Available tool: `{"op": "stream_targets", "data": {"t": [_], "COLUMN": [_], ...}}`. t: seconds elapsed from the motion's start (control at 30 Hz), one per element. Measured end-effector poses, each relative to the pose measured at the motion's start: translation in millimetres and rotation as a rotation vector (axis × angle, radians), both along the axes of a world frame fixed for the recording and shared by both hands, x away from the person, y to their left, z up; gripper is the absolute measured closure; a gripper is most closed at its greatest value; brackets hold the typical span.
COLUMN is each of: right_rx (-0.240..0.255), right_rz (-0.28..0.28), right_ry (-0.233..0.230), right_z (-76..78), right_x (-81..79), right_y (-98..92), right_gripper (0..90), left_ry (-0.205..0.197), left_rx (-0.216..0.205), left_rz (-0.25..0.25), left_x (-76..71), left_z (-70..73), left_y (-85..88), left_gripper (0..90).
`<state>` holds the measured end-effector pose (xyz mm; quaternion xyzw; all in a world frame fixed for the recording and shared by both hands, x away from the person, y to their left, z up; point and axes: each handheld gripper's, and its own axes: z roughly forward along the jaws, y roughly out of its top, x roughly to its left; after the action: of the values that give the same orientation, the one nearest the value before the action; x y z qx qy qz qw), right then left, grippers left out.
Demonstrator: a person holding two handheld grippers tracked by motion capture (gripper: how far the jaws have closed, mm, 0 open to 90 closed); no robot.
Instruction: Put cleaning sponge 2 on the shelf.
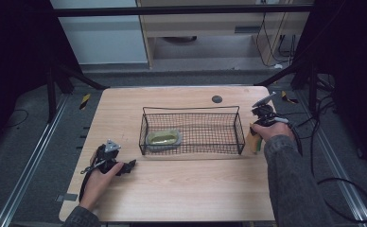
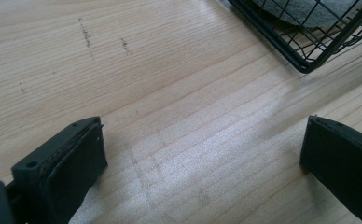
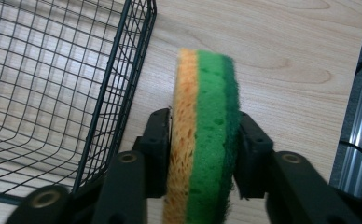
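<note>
In the high view the right gripper (image 1: 256, 135) holds a sponge (image 1: 254, 141) on edge just right of the wire basket (image 1: 240, 126), near the table's (image 1: 186, 189) right edge, while the left gripper (image 1: 125, 166) rests near the basket's near-left corner. The left gripper view shows its jaws standing apart over bare wood, the basket's corner (image 2: 305, 65) beyond. In the right gripper view the sponge (image 3: 205, 140), orange and green, stands between the clamped jaws, its long axis running away from the gripper, with the basket wall (image 3: 118, 84) just to its left.

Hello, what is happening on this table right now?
A person works at a wooden table with a tool in each hand. The right tool is shut on a yellow-and-green sponge, standing on edge just outside the right end of a wire basket. A similar sponge already lies in the basket. The left tool rests open on the table, holding nothing.
</note>
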<state>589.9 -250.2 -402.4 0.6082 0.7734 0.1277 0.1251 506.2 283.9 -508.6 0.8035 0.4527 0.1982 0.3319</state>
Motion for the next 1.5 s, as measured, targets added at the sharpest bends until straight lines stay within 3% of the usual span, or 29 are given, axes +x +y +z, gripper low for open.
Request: {"op": "stream_targets", "data": {"t": [0.23,0.63,1.17,1.5], "right_rx": [0.044,0.048,0.053,0.056], "right_rz": [0.013,0.053,0.114,0.154], "right_ry": [-0.066,-0.199,-0.288,-0.304], "right_z": [17.2,58.0,94.4,96.4], "right_x": [-9.4,-21.1,-23.8,-22.6], "right_y": [-3.7,-2.0,16.6,33.1], "right_gripper": [64.1,63.8,63.9,63.9], "left_ry": [0.0,0.002,0.002,0.002], "left_rx": [0.001,0.002,0.002,0.002], "left_rz": [-0.001,-0.001,-0.001,-0.001], "left_x": [0.1,0.1,0.1,0.1], "left_z": [0.0,0.2,0.2,0.2], "left_y": [0.0,0.1,0.1,0.1], "left_gripper": [0.0,0.0,0.0,0.0]}}
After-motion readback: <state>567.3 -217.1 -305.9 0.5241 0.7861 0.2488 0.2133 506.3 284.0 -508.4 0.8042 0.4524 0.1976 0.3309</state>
